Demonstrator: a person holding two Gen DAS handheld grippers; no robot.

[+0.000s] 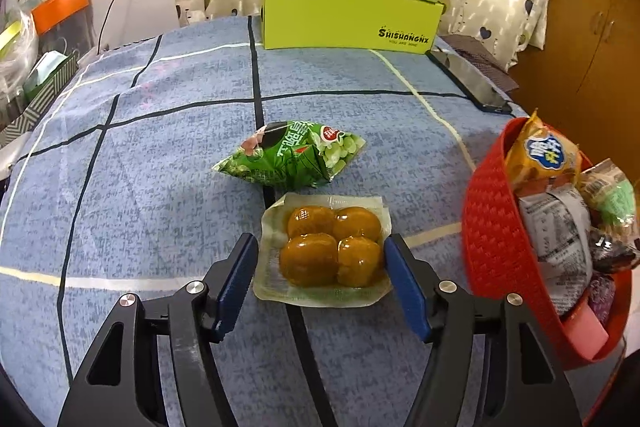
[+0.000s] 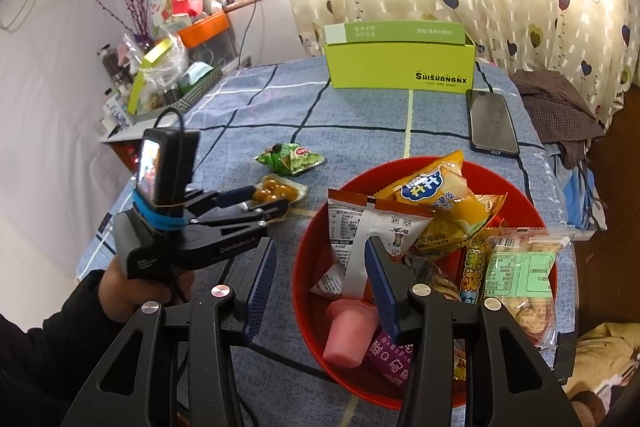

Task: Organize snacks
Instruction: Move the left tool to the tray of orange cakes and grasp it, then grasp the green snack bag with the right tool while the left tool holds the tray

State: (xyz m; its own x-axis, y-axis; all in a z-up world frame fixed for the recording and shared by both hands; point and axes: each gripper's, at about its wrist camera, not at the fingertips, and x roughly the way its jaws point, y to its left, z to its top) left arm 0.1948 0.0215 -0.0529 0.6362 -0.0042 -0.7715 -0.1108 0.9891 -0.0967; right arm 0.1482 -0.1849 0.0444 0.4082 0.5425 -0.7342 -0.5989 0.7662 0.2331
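My left gripper [image 1: 322, 255] is set around the clear vacuum-sealed pouch of four brown glazed eggs [image 1: 325, 249] on the blue checked bedspread [image 1: 140, 187], one blue ribbed finger at each side edge of the pack. The right-hand pad sits at the plastic rim, possibly touching it; the left-hand pad stands just clear, so I judge the jaws half-closed around the pack and not yet pinching it. The pouch lies flat, nearly square, directly ahead of the fingertips and centred between them, its slightly longer side running away from me. Just beyond it lies the green crinkled foil bag of peas [image 1: 294, 155], apart from the pouch. From my right-wrist view the left gripper [image 2: 264, 201] angles down onto the pouch [image 2: 276, 191], my left hand [image 2: 128, 291] on the handle.

My right gripper [image 2: 322, 287] hangs part-open and empty over the near rim of the red round plastic basin [image 2: 308, 247], already heaped with packets. The left is plainly the nearer hand. The basin [image 1: 492, 235] lies to the right of the pouch, near it, so the carry, as I judge it, is a short swing rightward.
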